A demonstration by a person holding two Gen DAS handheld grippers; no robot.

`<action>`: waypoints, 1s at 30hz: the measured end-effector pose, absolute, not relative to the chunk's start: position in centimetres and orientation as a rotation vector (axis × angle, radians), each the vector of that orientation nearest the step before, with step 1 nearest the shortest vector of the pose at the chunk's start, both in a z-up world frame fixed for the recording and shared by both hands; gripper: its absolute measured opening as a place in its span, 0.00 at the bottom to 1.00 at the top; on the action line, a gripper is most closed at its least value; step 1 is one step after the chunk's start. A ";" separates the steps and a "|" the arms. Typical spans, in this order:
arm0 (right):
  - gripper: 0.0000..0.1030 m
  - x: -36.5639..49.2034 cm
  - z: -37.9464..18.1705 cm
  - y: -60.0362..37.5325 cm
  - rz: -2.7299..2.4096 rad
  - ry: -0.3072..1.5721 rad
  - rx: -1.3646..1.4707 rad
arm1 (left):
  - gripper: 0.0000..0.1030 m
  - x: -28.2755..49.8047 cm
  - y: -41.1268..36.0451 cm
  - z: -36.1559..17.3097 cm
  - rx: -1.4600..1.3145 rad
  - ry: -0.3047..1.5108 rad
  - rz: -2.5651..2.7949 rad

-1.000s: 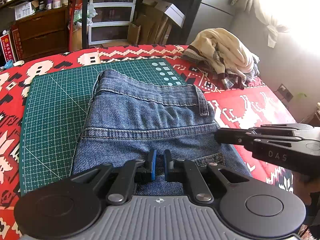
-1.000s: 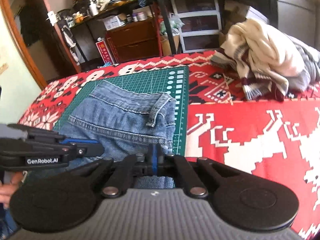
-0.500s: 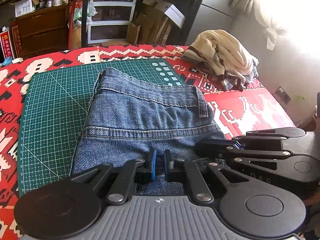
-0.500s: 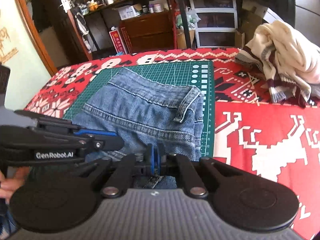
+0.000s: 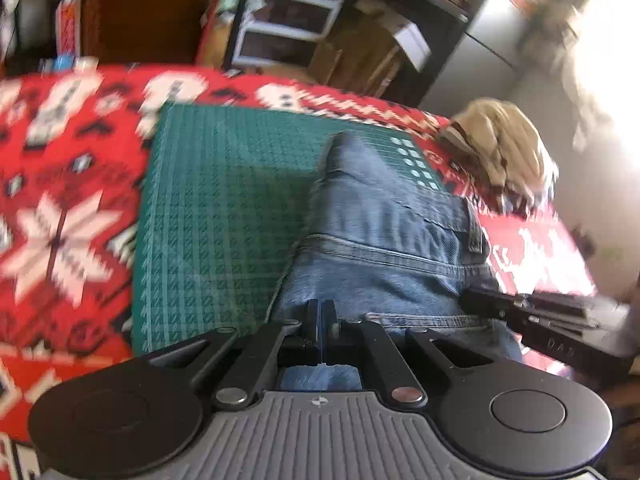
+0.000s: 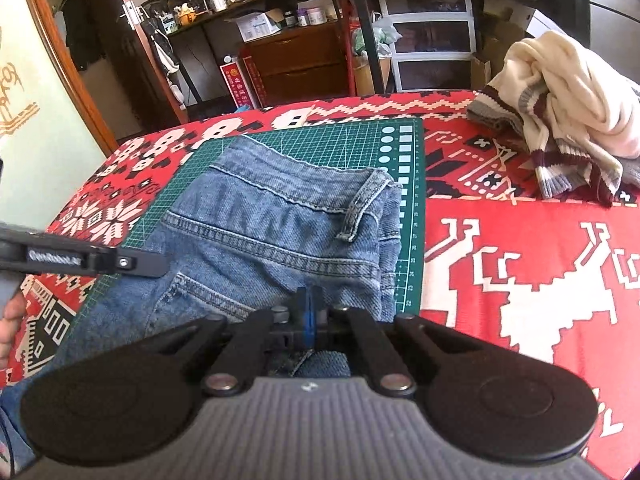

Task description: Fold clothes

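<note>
Both pinching jeans (image 6: 280, 232): left gripper (image 5: 322, 320), right gripper (image 6: 308, 312), fingers pressed together. Folded on green mat (image 5: 224, 208)

Blue denim jeans (image 6: 280, 224); green gridded mat (image 6: 344, 140); red, white, black patterned blanket (image 6: 520, 264); cream sweater (image 6: 568, 100).

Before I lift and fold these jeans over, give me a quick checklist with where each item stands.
1. Left hand-held gripper closed on the jeans: ok, fingers together at the near denim edge.
2. Right hand-held gripper closed on the jeans: ok.
3. How many denim layers each holds: cannot tell.
4. Jeans resting on the green cutting mat: ok.
5. Cream sweater pile apart from the jeans: ok.
6. Left view sharp enough to judge: not ok, blurred.
</note>
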State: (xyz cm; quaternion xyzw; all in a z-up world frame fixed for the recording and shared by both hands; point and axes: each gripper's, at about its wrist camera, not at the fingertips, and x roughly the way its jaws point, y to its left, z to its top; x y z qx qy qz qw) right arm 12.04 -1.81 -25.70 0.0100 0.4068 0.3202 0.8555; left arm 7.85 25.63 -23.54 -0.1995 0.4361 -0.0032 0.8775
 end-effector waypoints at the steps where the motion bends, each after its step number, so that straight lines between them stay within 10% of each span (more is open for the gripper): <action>1: 0.00 12.0 -25.7 -1.9 0.674 0.855 0.022 | 0.03 7.7 26.0 -23.7 -0.439 0.907 -0.010; 30: 0.00 12.0 -25.6 -2.0 0.674 0.856 0.022 | 0.03 4.5 24.1 -23.2 -0.325 0.961 -0.025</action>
